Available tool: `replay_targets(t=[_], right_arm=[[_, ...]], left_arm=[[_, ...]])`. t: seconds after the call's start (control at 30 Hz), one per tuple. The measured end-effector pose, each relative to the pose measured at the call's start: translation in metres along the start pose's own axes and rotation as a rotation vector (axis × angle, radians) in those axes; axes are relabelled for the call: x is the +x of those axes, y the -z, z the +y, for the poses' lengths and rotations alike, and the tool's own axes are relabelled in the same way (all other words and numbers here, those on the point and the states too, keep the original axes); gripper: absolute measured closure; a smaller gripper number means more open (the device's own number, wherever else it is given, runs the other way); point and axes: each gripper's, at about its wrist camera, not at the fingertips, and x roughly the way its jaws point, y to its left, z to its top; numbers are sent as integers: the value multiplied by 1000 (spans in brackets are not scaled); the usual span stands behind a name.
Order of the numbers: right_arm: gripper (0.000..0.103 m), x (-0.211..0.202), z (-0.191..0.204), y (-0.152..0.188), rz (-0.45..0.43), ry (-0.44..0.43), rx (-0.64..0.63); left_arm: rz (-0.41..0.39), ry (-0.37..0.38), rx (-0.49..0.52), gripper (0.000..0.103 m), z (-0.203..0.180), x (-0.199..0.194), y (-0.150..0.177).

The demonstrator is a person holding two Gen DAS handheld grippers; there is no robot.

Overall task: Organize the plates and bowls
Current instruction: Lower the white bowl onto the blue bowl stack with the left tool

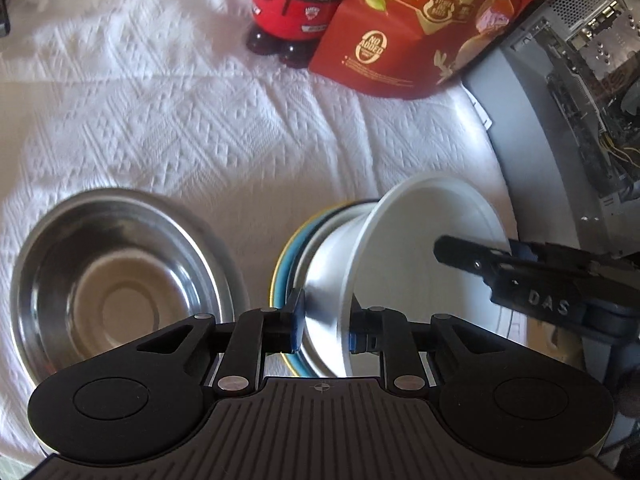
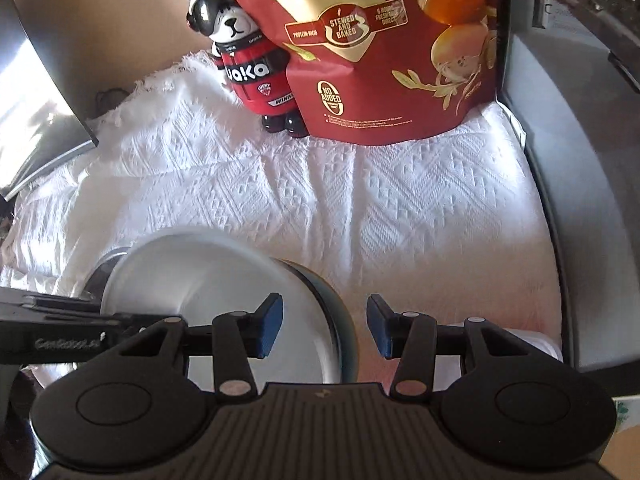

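Observation:
A steel bowl (image 1: pixel 116 276) sits on the white cloth at the left. My left gripper (image 1: pixel 326 326) is shut on the rim of a white bowl (image 1: pixel 424 232), held tilted over a stack of blue and yellow plates (image 1: pixel 286 256). My right gripper (image 2: pixel 325 330) is open; its jaws straddle the right rim of the white bowl (image 2: pixel 200 276) and the dark plate edge (image 2: pixel 344 320) without touching. The right gripper shows in the left wrist view (image 1: pixel 472 258) reaching into the bowl from the right. The left gripper enters the right wrist view at the left edge (image 2: pixel 60 320).
A red bear-shaped bottle (image 1: pixel 296 4) and a red egg snack bag (image 1: pixel 424 28) stand at the back of the cloth. A grey computer case (image 1: pixel 568 112) borders the right side. A dark monitor (image 2: pixel 36 112) leans at the far left.

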Motion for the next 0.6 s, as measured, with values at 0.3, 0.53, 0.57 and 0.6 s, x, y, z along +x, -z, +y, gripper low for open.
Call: replay_targets(t=[0.3, 0.53, 0.57, 0.6], right_arm=[[54, -6, 6, 5, 19, -22, -15], [52, -22, 10, 7, 4, -59, 7], [52, -24, 11, 5, -10, -59, 14], [52, -25, 11, 4, -16, -56, 19]], left_arm=[[-25, 20, 33, 82, -2, -31, 5], [-48, 71, -22, 82, 4, -38, -10], [-45, 70, -21, 82, 4, -37, -11], [-41, 64, -16, 82, 4, -36, -12]])
